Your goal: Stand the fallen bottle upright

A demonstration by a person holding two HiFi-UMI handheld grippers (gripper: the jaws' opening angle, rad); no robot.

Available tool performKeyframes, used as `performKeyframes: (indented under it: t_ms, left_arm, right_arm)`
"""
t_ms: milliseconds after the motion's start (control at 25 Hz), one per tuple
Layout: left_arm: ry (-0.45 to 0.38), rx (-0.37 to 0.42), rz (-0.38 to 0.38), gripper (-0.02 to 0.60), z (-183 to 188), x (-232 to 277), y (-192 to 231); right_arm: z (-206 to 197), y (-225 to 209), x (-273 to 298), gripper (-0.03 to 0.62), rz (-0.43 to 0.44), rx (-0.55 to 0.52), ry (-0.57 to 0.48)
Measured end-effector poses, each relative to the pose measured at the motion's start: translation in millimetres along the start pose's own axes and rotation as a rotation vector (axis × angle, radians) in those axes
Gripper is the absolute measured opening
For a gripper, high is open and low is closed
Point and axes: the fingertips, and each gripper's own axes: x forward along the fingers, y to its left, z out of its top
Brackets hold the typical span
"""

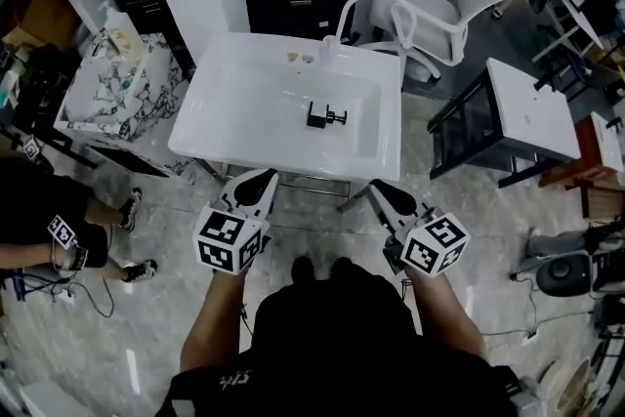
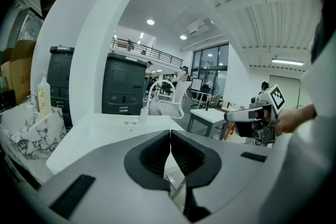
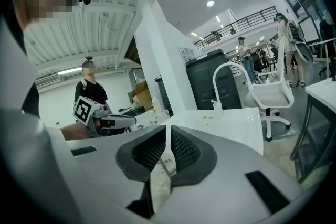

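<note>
Head view: left gripper (image 1: 260,181) and right gripper (image 1: 380,189), jaws together and empty, hover at the surface's (image 1: 223,127) near edge; apparent fallen bottle (image 1: 325,115) lies mid-surface, crosswise, equidistant ahead.

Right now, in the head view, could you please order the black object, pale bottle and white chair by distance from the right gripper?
From the right gripper:
1. black object, centre of the white table
2. pale bottle, at its far edge
3. white chair, beyond it, to the right
</note>
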Motion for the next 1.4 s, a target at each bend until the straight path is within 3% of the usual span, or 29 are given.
performKeyframes:
  t_ms: [400, 840, 1120, 1200, 1320, 1400]
  left_arm:
    - [0.061, 0.044, -0.022, 0.018, 4, 57, 0]
    - [0.14, 0.077, -0.023, 0.018, 35, 211, -15]
    - [0.245, 0.106, -0.019, 0.02, 41, 283, -19]
    - [0.284, 0.117, -0.025, 0.05, 28, 295, -17]
    - [0.349, 0.148, -0.047, 0.152, 7, 314, -12]
    - [0.39, 0.183, -0.073, 0.177, -8, 329, -6]
  right_arm:
    - [14, -54, 21, 0.035, 0.014, 0.029, -0.027]
    - [46, -187, 52, 0.026, 0.067, 0.115, -0.011]
    - [73, -241, 74, 0.02, 0.126, 0.129, 0.027]
    - [70, -247, 80, 0.02, 0.137, 0.143, 0.029]
    - [62, -257, 89, 0.02, 0.138, 0.164, 0.044]
    - [57, -268, 98, 0.02, 0.124, 0.171, 0.057]
